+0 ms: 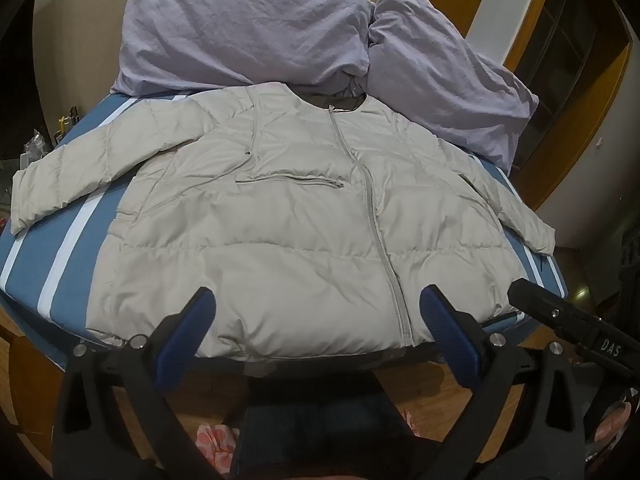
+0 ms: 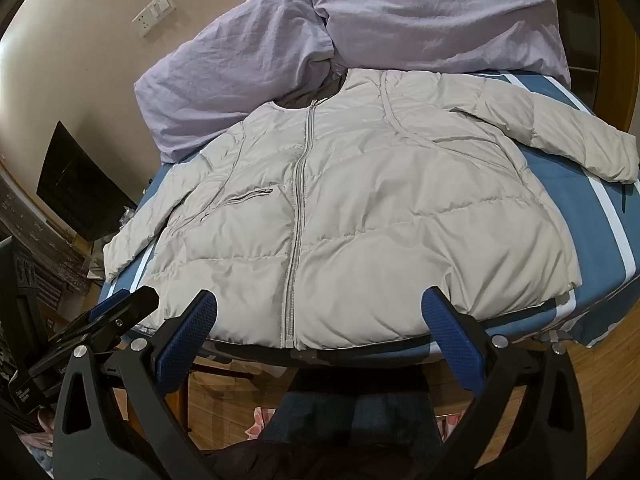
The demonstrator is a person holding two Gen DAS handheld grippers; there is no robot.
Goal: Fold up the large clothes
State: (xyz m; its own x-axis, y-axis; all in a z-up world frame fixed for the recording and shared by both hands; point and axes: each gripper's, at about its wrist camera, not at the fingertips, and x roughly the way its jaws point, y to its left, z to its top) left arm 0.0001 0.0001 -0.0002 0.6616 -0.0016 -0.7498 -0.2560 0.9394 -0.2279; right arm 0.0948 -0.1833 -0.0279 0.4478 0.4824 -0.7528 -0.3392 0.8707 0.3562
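Note:
A pale grey puffer jacket (image 1: 280,216) lies flat and zipped on the bed, front up, sleeves spread to both sides; it also shows in the right wrist view (image 2: 380,200). My left gripper (image 1: 316,308) is open and empty, hovering just above the jacket's hem near the bed's front edge. My right gripper (image 2: 318,308) is open and empty over the hem as well. The right gripper's finger shows at the lower right of the left wrist view (image 1: 568,320), and the left gripper's finger shows at the lower left of the right wrist view (image 2: 108,316).
The bed has a blue sheet with white stripes (image 1: 52,248). Two lilac pillows (image 1: 248,32) lie behind the jacket's collar. A wooden floor (image 2: 600,380) lies below the bed's front edge. A dark screen (image 2: 80,188) stands by the wall on the left.

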